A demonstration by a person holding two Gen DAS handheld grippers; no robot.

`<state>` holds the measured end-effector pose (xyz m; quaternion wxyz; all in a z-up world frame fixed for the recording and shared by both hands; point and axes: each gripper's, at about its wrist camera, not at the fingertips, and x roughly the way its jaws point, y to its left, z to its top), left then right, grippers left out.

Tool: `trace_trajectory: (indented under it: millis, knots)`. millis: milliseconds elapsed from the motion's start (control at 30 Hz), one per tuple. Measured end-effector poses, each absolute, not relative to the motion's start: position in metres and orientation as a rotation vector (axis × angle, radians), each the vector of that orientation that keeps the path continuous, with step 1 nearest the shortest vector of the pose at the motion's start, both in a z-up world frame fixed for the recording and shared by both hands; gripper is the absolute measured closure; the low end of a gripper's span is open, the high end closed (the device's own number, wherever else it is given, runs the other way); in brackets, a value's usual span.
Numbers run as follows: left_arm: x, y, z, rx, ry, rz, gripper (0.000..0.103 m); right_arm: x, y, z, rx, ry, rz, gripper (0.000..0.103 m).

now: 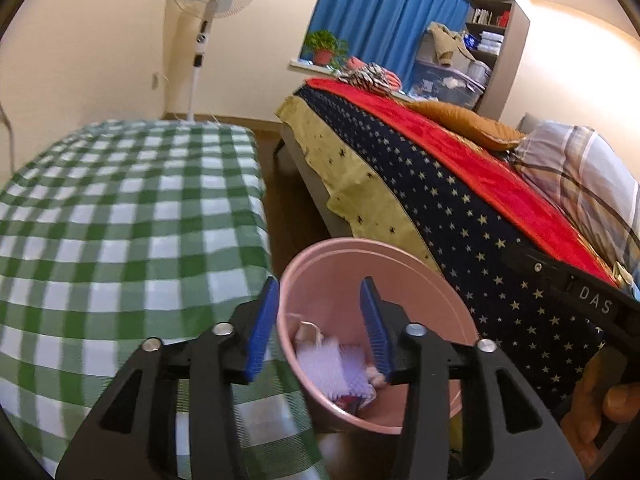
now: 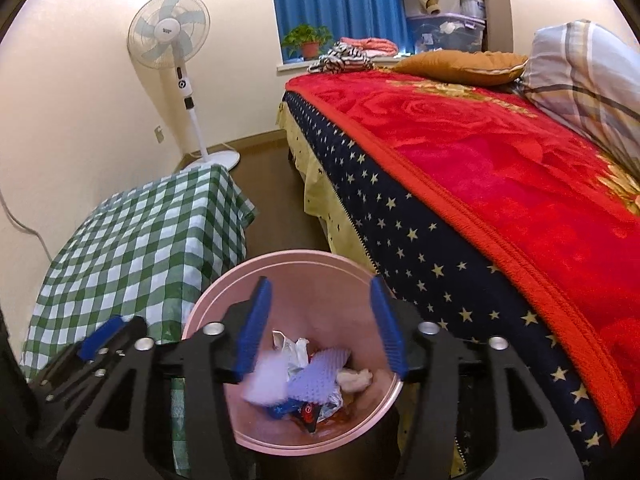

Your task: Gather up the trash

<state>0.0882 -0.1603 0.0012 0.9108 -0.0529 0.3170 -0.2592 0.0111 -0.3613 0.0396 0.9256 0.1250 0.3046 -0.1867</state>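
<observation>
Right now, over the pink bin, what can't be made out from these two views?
- Left wrist view: the pink bin floor is partly hidden by the left tool; trash is blurred.
- Right wrist view: the pale blurred piece under the right tool can't be identified; whether it is falling or resting is unclear.
- Wrappers at the bottom: print too small.
- Checked cloth: what it covers is hidden.

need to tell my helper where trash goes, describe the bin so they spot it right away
Find the bed with the red blanket and the low table under a green checked cloth beside it. On the floor in the gap between them stands the pink bin. It is the only round pink thing there, open-topped, with crumpled wrappers inside.
</observation>
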Motion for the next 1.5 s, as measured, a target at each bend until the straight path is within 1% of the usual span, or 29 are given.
trace_trajectory:
  millis: [33, 67, 100, 133, 167, 267, 300, 367, 533, 600, 633, 667, 900, 1000, 1067, 1167, 1500]
  knots:
    - [0.086, -0.157, 0.005, -0.108, 0.645, -0.526, 0.049, 0.008, -0.360, 0.042, 0.256, 0.611, -0.384, 0.036]
    - [0.082, -0.151, 0.010, -0.106, 0.632, -0.512, 0.045, 0.005, -0.357, 0.045, 0.255, 0.598, -0.381, 0.028]
    - [0.078, -0.145, 0.015, -0.104, 0.622, -0.499, 0.043, 0.002, -0.354, 0.047, 0.247, 0.585, -0.379, 0.023]
    - [0.077, -0.141, 0.020, -0.105, 0.617, -0.492, 0.038, 0.000, -0.351, 0.050, 0.236, 0.578, -0.379, 0.015]
    - [0.073, -0.136, 0.026, -0.104, 0.610, -0.481, 0.035, -0.002, -0.348, 0.052, 0.227, 0.573, -0.377, 0.010]
    - [0.060, -0.123, 0.042, -0.070, 0.599, -0.456, 0.035, -0.011, -0.336, 0.063, 0.198, 0.541, -0.356, 0.005]
    - [0.054, -0.118, 0.047, -0.051, 0.591, -0.443, 0.034, -0.015, -0.332, 0.067, 0.193, 0.533, -0.351, 0.005]
    - [0.042, -0.106, 0.054, -0.029, 0.582, -0.423, 0.027, -0.020, -0.326, 0.070, 0.196, 0.531, -0.339, 0.005]
    - [0.016, -0.070, 0.063, -0.008, 0.571, -0.352, 0.025, -0.041, -0.298, 0.073, 0.203, 0.522, -0.295, 0.005]
    - [0.007, -0.058, 0.065, -0.015, 0.561, -0.320, 0.019, -0.051, -0.282, 0.073, 0.179, 0.515, -0.283, 0.005]
    - [0.002, -0.053, 0.065, -0.009, 0.552, -0.309, 0.012, -0.057, -0.273, 0.071, 0.161, 0.511, -0.277, 0.005]
    - [-0.002, -0.050, 0.065, -0.001, 0.546, -0.297, 0.008, -0.061, -0.266, 0.070, 0.147, 0.510, -0.274, 0.005]
    - [-0.035, -0.011, 0.047, 0.023, 0.557, -0.197, 0.008, -0.082, -0.226, 0.057, 0.113, 0.536, -0.246, 0.005]
    - [-0.041, -0.003, 0.040, 0.031, 0.534, -0.164, 0.008, -0.082, -0.216, 0.051, 0.097, 0.545, -0.253, 0.005]
    - [-0.039, -0.004, 0.033, 0.043, 0.539, -0.152, 0.008, -0.078, -0.212, 0.048, 0.086, 0.551, -0.260, 0.005]
    - [-0.030, 0.001, 0.024, -0.009, 0.570, -0.144, 0.008, -0.071, -0.206, 0.040, 0.068, 0.573, -0.264, 0.005]
    - [-0.027, 0.004, 0.020, -0.016, 0.577, -0.113, 0.008, -0.057, -0.200, 0.029, 0.080, 0.612, -0.244, 0.005]
